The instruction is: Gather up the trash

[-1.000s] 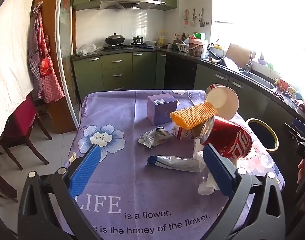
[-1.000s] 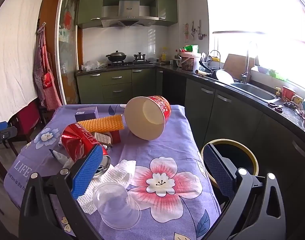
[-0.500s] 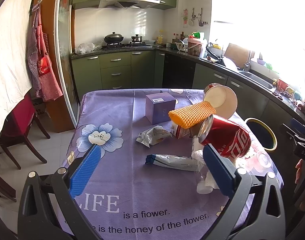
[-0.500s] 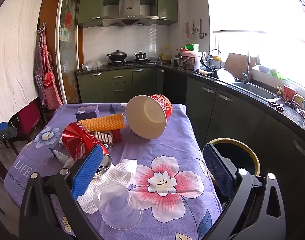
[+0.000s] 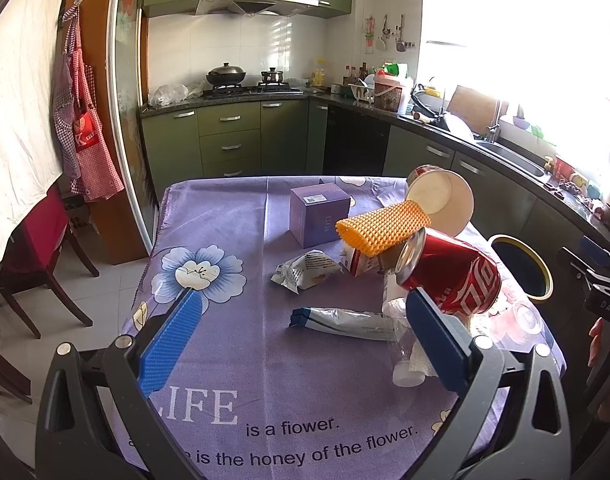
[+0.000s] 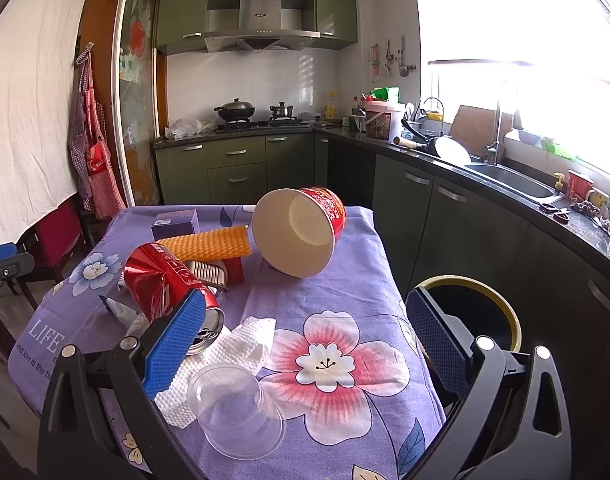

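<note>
Trash lies on a purple flowered tablecloth (image 5: pixel 233 360): a red cola can (image 5: pixel 453 276) on its side, an orange foam net sleeve (image 5: pixel 385 228), a paper bowl (image 5: pixel 441 196) tipped over, a snack wrapper (image 5: pixel 305 270), a flat white and blue packet (image 5: pixel 345 320) and a purple box (image 5: pixel 319 216). In the right wrist view the can (image 6: pixel 161 280), bowl (image 6: pixel 301 236), a white paper towel (image 6: pixel 233 348) and a clear plastic cup (image 6: pixel 233 408) show. My left gripper (image 5: pixel 301 344) is open and empty above the table's near end. My right gripper (image 6: pixel 301 348) is open and empty above the cup and towel.
A round bin with a yellow rim (image 6: pixel 477 308) stands on the floor beside the table's right edge, also in the left wrist view (image 5: pixel 521 264). Green kitchen cabinets (image 6: pixel 465 220) run along the right and back. A red chair (image 5: pixel 37 248) stands left of the table.
Both views have shifted only slightly; the left gripper drifted a little. Nothing on the table has moved and both grippers stay open.
</note>
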{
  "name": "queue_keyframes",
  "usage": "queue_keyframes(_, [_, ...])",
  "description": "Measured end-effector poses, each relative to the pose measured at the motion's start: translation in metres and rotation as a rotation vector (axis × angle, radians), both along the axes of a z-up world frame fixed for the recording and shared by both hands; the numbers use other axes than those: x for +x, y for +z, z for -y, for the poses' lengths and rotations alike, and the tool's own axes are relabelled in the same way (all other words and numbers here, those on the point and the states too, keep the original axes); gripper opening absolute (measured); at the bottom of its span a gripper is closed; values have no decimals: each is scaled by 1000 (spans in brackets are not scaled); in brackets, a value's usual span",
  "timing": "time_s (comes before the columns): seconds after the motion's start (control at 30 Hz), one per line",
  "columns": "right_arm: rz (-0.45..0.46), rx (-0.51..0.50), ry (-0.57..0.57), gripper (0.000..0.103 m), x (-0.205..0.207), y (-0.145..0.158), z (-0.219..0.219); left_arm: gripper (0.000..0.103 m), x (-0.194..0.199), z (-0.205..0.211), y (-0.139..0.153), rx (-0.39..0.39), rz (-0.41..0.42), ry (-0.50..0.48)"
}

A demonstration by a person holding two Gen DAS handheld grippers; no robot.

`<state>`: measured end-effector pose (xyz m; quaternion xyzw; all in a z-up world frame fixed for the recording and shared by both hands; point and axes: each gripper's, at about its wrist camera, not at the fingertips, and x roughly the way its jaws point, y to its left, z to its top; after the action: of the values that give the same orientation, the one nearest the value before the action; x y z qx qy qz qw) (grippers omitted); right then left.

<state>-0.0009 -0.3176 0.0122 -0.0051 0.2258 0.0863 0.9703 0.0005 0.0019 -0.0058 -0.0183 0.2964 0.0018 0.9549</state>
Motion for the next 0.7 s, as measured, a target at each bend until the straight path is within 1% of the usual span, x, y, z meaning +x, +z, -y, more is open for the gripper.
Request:
queue_keyframes(0.27, [-3,-1,0,99,0,0,-1,97,1,1,-2,0,-3,-3])
queue_keyframes(0.37, [-4,1,5,99,1,-6,-4,97,0,2,-3,1,-5,-5])
queue_keyframes(0.7, [-9,3,3,99,4,-8,-4,97,1,3,-5,-2,-11,-8])
